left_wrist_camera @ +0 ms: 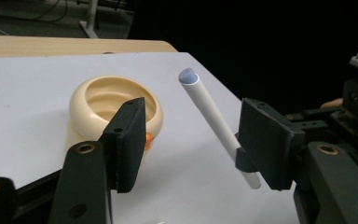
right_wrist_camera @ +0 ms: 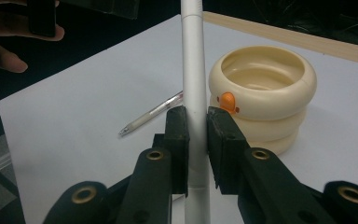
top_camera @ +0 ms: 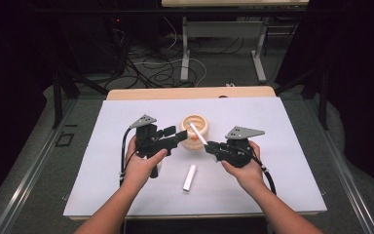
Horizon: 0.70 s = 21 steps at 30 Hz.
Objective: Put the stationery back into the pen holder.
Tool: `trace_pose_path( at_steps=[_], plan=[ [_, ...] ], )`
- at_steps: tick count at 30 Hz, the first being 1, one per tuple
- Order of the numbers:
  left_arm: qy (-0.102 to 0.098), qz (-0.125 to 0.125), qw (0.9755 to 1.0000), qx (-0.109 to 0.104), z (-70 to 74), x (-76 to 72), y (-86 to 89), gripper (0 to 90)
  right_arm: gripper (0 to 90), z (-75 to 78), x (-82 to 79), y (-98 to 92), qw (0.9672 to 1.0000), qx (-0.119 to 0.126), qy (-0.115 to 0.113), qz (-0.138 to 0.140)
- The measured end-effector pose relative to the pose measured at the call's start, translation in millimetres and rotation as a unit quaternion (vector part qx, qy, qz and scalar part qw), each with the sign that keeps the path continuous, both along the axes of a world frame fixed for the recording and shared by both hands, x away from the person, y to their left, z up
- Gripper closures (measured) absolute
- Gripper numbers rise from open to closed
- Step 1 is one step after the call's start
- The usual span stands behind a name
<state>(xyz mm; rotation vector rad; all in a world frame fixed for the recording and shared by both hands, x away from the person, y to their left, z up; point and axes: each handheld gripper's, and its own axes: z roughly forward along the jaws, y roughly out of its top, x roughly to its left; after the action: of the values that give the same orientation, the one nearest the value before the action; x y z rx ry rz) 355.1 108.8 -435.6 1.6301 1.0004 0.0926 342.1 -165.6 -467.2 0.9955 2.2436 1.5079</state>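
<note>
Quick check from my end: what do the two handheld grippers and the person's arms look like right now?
Both the left gripper and the right gripper are matt black, with flat rectangular jaws on arms with brass-coloured pivot bushings. Each carries a grey three-cornered plate on top and trails a black cable. The forearms are bare; no sleeves or gloves.

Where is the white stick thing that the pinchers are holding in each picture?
High view: the white pen slants at the middle, its end clamped in the right gripper.
Left gripper view: right of middle, slanting between the open jaws of the left gripper, touching neither.
Right gripper view: upright at the middle, pinched by that gripper's own jaws.
Shared landmark: the cream ringed bowl with the orange spot, right beside the pen.
</note>
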Motion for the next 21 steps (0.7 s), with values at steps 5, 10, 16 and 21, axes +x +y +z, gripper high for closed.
trace_pose_path(
  at_steps=[5,10,16,21],
  plan=[
    [0.031,0.000,0.9994,-0.015,-0.4,3.3,-3.1,43.5,78.4,0.0,-0.3,-0.5,1.0000,0.002,0.001,-0.003],
    [0.063,0.007,0.9974,-0.035,-1.4,5.6,-5.7,43.6,78.4,0.0,-0.7,0.2,1.0000,0.006,0.001,-0.003],
    [0.098,0.009,0.9943,-0.040,-3.3,8.6,-10.0,44.9,78.4,-0.3,-1.1,1.1,1.0000,0.005,0.000,0.000],
    [0.109,0.009,0.9929,-0.046,-5.8,11.3,-13.8,45.6,78.4,-1.0,-1.5,2.3,1.0000,0.006,0.001,0.000]
  ],
)
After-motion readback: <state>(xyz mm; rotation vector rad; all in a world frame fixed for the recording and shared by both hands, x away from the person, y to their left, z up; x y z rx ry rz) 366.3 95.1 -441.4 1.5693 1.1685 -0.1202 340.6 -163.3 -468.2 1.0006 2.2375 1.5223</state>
